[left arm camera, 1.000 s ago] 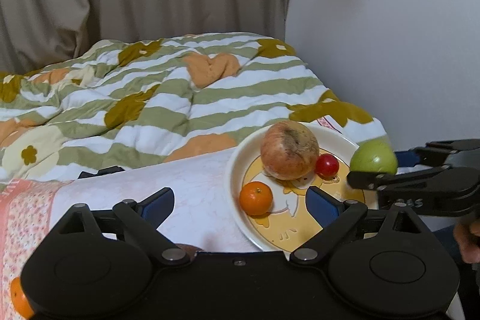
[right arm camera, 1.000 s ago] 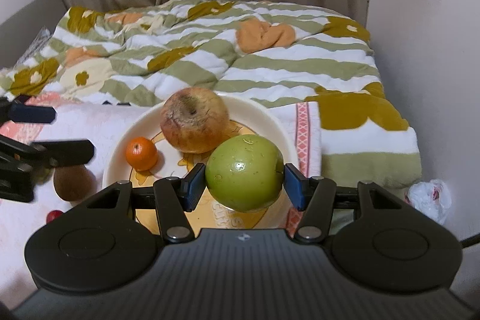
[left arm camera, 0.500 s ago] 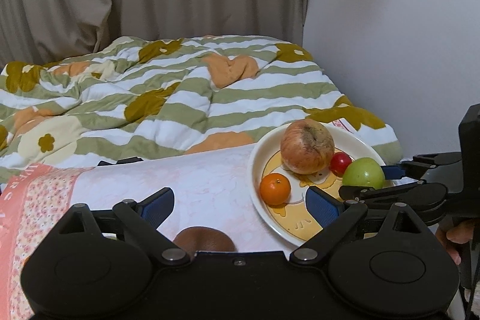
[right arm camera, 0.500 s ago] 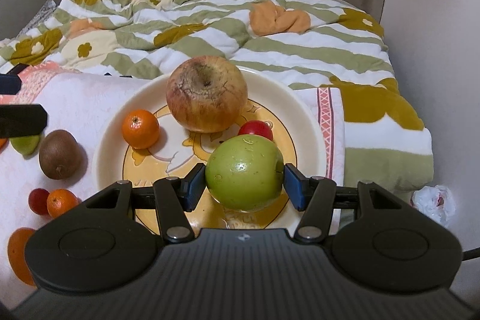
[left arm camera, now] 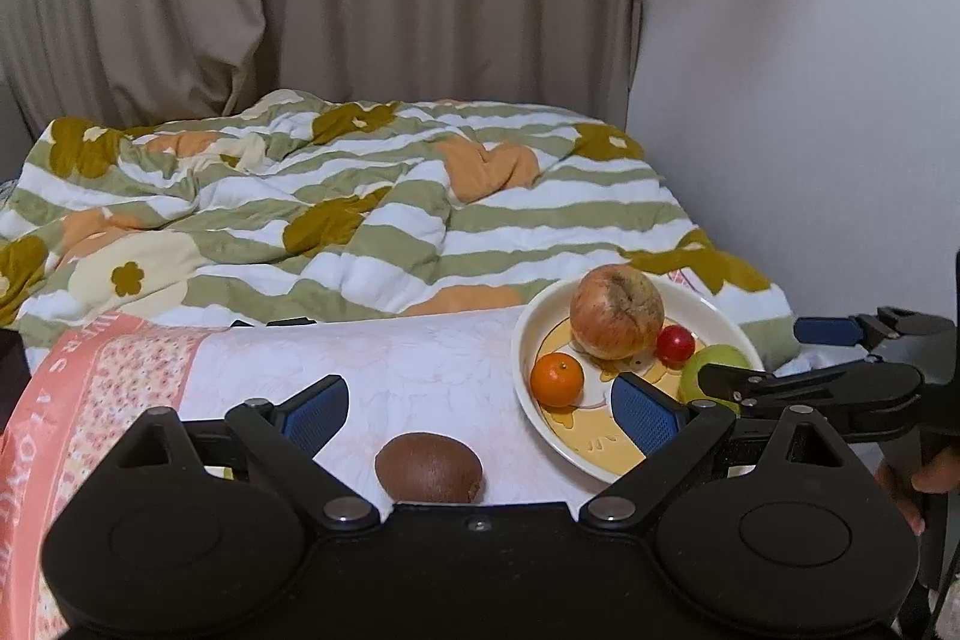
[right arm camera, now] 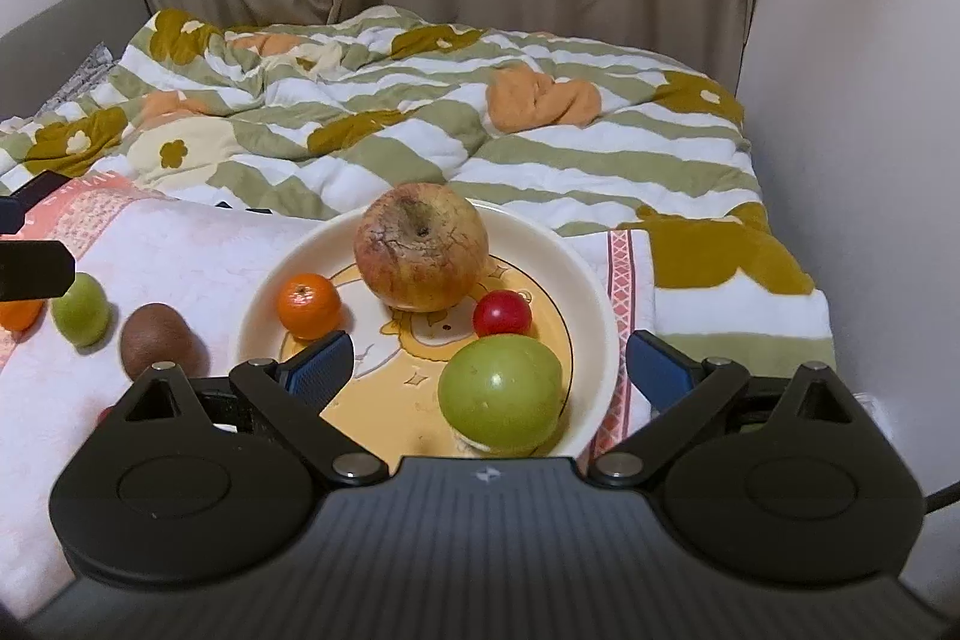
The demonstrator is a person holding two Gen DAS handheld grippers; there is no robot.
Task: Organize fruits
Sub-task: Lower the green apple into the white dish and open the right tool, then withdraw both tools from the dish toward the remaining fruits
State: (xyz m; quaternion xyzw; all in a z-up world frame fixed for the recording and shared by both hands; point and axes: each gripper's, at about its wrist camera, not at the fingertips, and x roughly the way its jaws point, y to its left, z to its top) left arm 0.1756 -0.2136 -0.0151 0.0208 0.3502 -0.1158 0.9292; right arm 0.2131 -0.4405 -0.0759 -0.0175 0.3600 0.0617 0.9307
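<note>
A cream plate on the pink-white cloth holds a big reddish apple, a small orange, a red cherry tomato and a green apple. My right gripper is open, its pads on either side of the green apple and clear of it. The plate also shows in the left wrist view. My left gripper is open and empty above a brown kiwi, left of the plate.
Left of the plate lie the kiwi, a small green fruit and an orange fruit. A striped flowered quilt covers the bed behind. A wall stands close on the right.
My right gripper lowered the green apple onto the plate, opened and let it go. My left gripper drew back and up, bringing the kiwi into view.
</note>
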